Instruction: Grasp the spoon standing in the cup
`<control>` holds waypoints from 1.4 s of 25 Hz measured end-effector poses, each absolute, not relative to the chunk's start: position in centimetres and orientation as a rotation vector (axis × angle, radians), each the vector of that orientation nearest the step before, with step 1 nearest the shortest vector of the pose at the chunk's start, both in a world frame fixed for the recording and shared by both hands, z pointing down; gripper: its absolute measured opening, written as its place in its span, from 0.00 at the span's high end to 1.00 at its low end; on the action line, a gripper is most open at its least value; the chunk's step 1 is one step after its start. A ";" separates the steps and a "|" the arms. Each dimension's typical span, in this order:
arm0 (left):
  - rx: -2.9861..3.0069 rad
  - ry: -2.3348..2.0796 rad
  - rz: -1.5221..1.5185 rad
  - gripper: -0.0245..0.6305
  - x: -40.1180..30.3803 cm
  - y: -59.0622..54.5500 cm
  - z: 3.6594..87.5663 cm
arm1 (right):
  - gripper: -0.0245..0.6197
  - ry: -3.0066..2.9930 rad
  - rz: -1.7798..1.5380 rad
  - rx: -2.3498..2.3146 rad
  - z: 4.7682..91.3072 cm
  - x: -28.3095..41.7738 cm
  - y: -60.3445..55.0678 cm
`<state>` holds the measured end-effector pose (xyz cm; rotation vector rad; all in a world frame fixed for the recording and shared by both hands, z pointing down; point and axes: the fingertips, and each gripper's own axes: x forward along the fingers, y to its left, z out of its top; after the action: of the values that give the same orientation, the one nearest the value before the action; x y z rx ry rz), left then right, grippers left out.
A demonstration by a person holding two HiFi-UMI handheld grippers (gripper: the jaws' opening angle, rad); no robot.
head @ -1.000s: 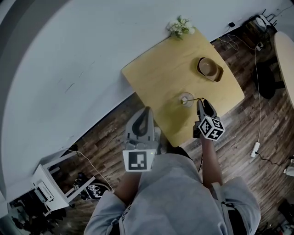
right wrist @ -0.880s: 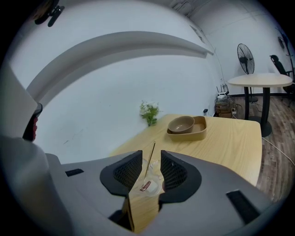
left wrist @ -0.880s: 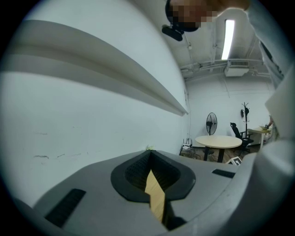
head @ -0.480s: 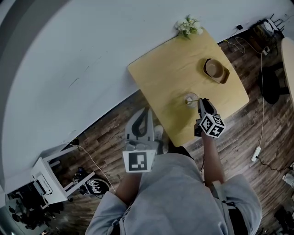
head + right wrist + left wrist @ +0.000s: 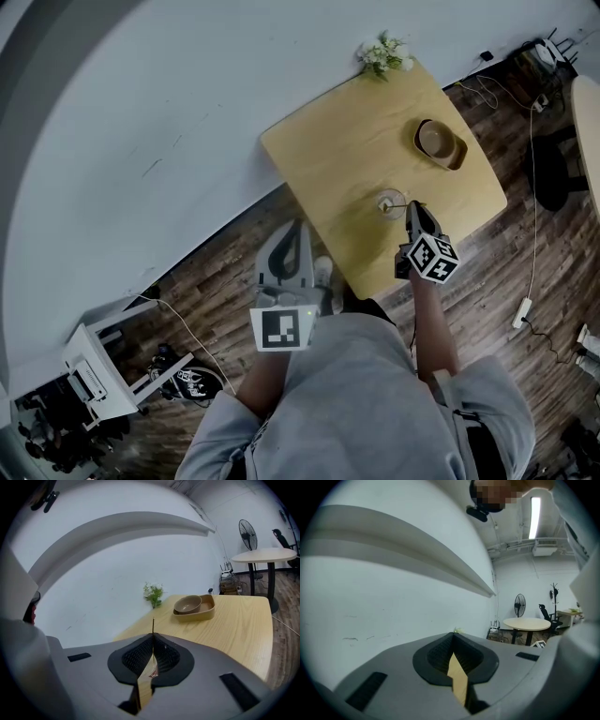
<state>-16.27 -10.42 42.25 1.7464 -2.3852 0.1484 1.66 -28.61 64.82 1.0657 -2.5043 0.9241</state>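
Spoon (image 5: 153, 625) stands in its cup (image 5: 387, 200) near the front edge of the bench (image 5: 347, 150), directly ahead of the right tongs. From left: the left tongs (image 5: 298, 234) hang clenched and empty off the bench, clear of the work. The right tongs (image 5: 412, 212) are closing on the thin upright handle, pinched between the pads with its tip poking above them. Beyond, well apart, a bowl (image 5: 433, 139) rests in its tray (image 5: 457, 152).
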 end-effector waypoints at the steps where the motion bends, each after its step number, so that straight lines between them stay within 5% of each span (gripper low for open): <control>1: 1.750 -2.383 0.143 0.96 -16.2 -10.4 42.2 | 0.96 -2.514 0.917 1.069 64.5 1.7 -28.6; 35: 2.091 -2.262 0.031 0.96 -13.9 -13.8 39.2 | 0.96 -2.839 0.324 1.310 43.1 4.7 -23.2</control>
<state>-13.86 -13.84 39.20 2.0906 -2.2616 0.0315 4.67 -23.24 43.11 1.3100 -2.8386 0.3241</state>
